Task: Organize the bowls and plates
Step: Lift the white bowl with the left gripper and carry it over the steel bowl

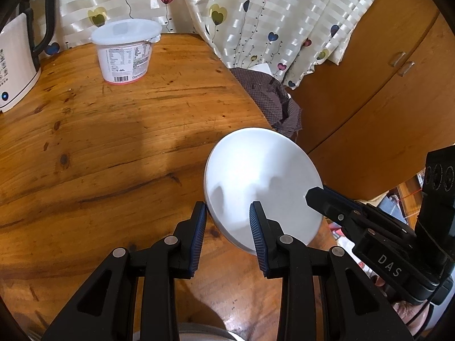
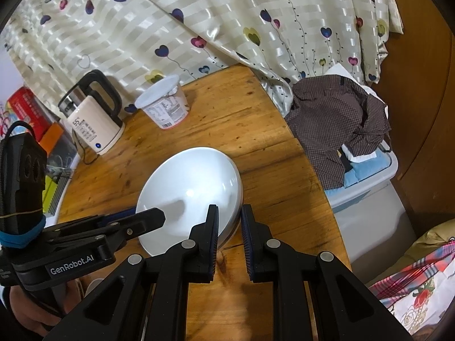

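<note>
fig. white bowl (image 1: 263, 187) held tilted above the wooden table (image 1: 113, 142), seen from both wrist cams. all places given rel. to the bowl.

left wrist view: bowl's hollow faces the cam; its near rim sits between the two blue pads of the left gripper (image 1: 227, 227). one pad lies outside the rim, the other over the inner wall, w/ a clear gap between the pads. whether they press on the rim cannot be told from this view. right gripper (image 1: 312, 196) enters from the bowl's right side; its dark fingertip overlaps the rim there.

right wrist view: right gripper (image 2: 229, 221) has its fingers nearly together, pinching the bowl's rim (image 2: 237, 196), one pad inside the wall, one outside. left gripper (image 2: 159, 217) comes in from the bowl's left; its tip lies over the inner surface. part of a hand (image 2: 25, 312) shows under that gripper's body.

surroundings: beyond the bowl, near the table's far edge, stands a lidded white plastic tub (image 1: 125, 51) w/ printed label. further left of the tub, a cream electric kettle (image 2: 93, 119) w/ black handle. behind both hangs a cream curtain (image 1: 256, 14) w/ heart print. right of the bowl, off the table, a brown checked shirt (image 2: 335, 125) lies on a pale storage box (image 2: 369, 199). past that, a wooden cabinet (image 1: 384, 71).
</note>
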Tool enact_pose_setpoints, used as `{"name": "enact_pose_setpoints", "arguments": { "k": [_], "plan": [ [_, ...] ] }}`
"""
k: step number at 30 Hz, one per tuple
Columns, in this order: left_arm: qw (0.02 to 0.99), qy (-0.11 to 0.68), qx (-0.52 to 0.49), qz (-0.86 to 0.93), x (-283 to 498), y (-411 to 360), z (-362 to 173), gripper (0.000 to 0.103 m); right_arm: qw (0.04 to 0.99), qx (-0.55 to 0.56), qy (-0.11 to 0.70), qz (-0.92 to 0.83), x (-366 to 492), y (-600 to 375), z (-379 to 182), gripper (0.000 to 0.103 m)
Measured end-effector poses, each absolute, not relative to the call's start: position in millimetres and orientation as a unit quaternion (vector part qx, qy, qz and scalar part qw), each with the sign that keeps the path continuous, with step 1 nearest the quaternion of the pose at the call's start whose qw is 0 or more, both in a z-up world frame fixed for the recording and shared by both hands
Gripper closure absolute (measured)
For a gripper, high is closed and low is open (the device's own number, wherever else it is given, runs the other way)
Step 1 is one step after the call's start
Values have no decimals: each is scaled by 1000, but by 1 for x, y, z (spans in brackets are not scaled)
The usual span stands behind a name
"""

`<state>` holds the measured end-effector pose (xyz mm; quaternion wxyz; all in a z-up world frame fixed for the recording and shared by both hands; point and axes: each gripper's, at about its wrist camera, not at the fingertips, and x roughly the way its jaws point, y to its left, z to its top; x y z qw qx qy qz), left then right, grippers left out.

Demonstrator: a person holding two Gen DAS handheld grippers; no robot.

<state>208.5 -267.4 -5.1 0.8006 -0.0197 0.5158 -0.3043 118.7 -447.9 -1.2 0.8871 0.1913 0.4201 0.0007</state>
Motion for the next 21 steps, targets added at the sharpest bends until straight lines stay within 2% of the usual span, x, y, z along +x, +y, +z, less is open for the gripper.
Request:
{"name": "enact_pose_setpoints", "arguments": {
  "k": [21],
  "plan": [
    [821, 487, -31, -298, 163, -228, 36, 70, 900, 177, 398, 20, 81, -409, 40, 87]
  ]
}}
